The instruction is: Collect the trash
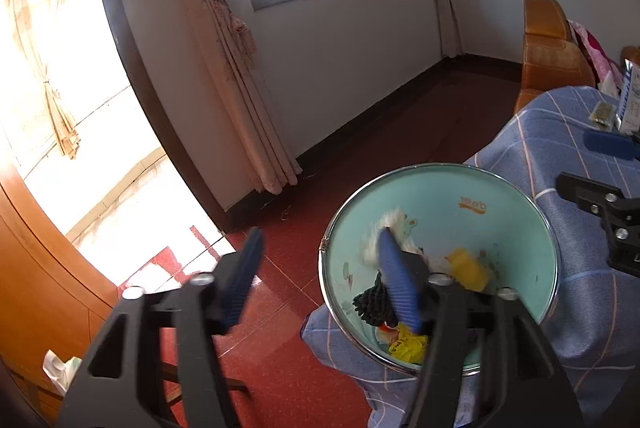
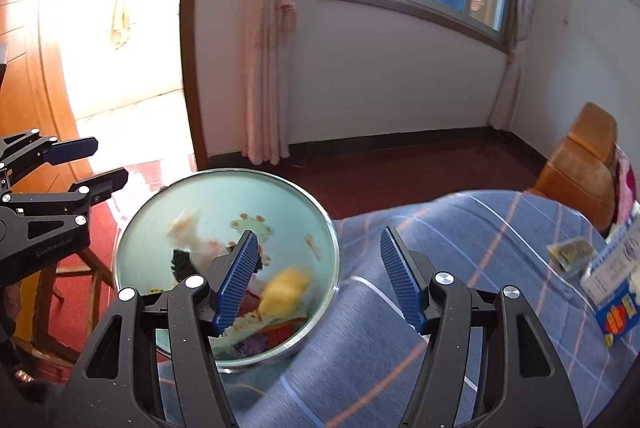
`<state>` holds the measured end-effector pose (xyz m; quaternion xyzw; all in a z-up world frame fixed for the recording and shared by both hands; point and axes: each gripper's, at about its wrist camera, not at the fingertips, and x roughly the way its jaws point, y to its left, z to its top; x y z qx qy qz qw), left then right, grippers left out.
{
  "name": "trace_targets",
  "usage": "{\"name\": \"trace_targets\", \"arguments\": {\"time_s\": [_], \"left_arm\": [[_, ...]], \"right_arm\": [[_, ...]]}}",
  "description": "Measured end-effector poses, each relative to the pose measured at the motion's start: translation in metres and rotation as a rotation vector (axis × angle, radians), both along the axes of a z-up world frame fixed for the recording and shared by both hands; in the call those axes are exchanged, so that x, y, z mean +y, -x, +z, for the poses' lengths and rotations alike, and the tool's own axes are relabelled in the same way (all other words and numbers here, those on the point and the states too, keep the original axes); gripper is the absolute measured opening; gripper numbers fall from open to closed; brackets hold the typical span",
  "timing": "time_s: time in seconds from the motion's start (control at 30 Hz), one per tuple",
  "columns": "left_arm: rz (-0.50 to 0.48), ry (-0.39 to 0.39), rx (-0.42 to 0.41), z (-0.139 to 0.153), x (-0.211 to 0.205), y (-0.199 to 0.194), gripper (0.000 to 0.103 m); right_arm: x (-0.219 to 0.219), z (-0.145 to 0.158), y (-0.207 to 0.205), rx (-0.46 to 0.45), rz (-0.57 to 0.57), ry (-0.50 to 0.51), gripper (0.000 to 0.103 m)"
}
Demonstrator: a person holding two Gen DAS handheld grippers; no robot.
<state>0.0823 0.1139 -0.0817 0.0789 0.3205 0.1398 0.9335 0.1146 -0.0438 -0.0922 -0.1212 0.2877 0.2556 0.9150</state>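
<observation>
Trash lies loose inside a pale green bin with a shiny metal rim, which stands at the near left edge of a table covered by a blue checked cloth; among the pieces are a yellow lump, a white crumpled wad that looks blurred, a black ribbed piece and a yellow crinkled wrapper at the bottom. The left gripper hangs over the bin's left rim with its blue-padded fingers spread wide and nothing between them, one finger above the red floor, the other above the bin's contents. The right gripper is also spread wide and empty, its left finger over the bin and its right finger over the cloth. Far to the right on the table lie a small dark packet and a white and blue carton, well apart from the bin. An orange armchair stands beyond the table
</observation>
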Motion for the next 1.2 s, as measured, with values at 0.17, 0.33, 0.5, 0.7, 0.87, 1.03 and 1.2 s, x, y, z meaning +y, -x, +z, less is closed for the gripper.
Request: {"name": "trace_targets", "arguments": {"time_s": [0.17, 0.33, 0.5, 0.7, 0.87, 1.03, 1.2], "left_arm": [[-0.027, 0.051, -0.076, 0.012, -0.009, 0.010, 0.092], [-0.075, 0.100, -0.125, 0.024, -0.025, 0.019, 0.094], [-0.103, 0.103, -0.157, 0.031, -0.035, 0.024, 0.097], [-0.108, 0.103, -0.168, 0.033, -0.039, 0.025, 0.097], [-0.114, 0.098, -0.183, 0.038, -0.041, 0.029, 0.097], [-0.119, 0.096, -0.190, 0.040, -0.043, 0.031, 0.097], [-0.122, 0.091, -0.191, 0.040, -0.045, 0.031, 0.097]], "right_arm": [[-0.038, 0.008, 0.018, -0.009, -0.152, -0.072, 0.068], [-0.080, 0.022, 0.050, -0.059, -0.314, -0.137, 0.069], [-0.103, 0.035, 0.071, -0.126, -0.398, -0.149, 0.070], [-0.118, 0.040, 0.082, -0.169, -0.444, -0.136, 0.071], [-0.123, 0.043, 0.089, -0.178, -0.452, -0.144, 0.074], [-0.126, 0.046, 0.094, -0.188, -0.456, -0.155, 0.074], [-0.126, 0.047, 0.097, -0.194, -0.460, -0.157, 0.074]]}}
